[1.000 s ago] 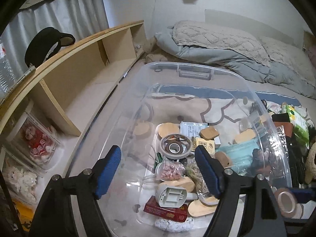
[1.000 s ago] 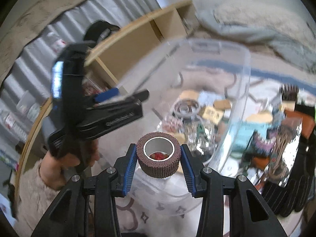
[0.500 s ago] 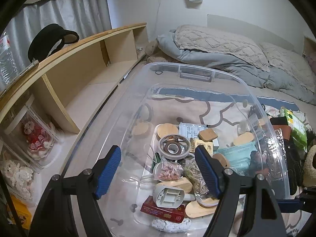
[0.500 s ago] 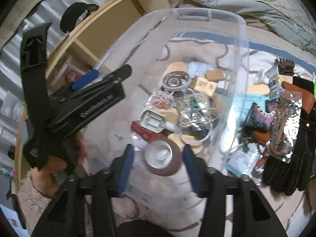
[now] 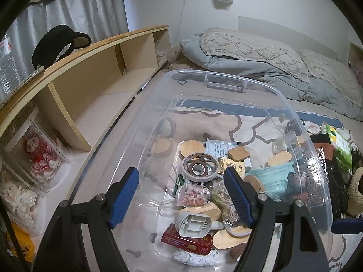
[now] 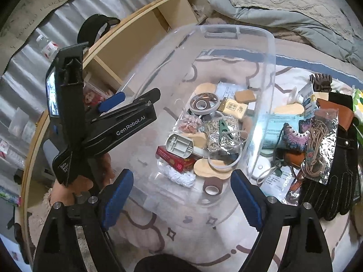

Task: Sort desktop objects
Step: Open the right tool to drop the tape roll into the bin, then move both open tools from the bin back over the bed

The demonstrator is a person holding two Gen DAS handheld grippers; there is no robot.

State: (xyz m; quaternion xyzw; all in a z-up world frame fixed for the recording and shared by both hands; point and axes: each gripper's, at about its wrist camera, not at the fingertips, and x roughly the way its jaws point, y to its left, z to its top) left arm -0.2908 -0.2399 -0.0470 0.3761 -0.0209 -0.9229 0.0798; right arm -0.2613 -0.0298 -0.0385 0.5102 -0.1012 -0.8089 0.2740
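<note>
A clear plastic bin [image 6: 270, 52] sits on a patterned rug [image 6: 226, 233], filling the centre of both views. The right gripper [image 6: 181, 197] hangs at the bottom of its frame over the bin's near end; its jaws have just been opening, and its blue fingers [image 6: 118, 195] now stand wide apart with nothing between them. The brown tape roll [image 6: 212, 187] lies loose inside the bin at its near end, just beside a wooden lid [image 6: 205, 168] and a white crocheted piece [image 6: 181, 178]; in the left wrist view the same roll [image 5: 236, 250] shows at the lower centre, partly hidden by a finger.

The left gripper [image 5: 181, 195] hovers above the bin with its fingers released and parted, empty. In the right wrist view it appears in the left half of the frame, held by a hand [image 6: 74, 185].

The bin also holds a red box [image 6: 174, 157], a grey plastic holder [image 6: 179, 144], a silver tape ring [image 6: 203, 104] and a tangle of cord [image 6: 223, 133].

Outside the bin, on the right of the right wrist frame, lie a black glove [image 6: 338, 181], a foil bag [image 6: 322, 140] and a brown hair claw [image 6: 321, 82]. A wooden shelf [image 5: 90, 86] runs along the upper left, and a grey quilt [image 5: 261, 61] lies across the top.
</note>
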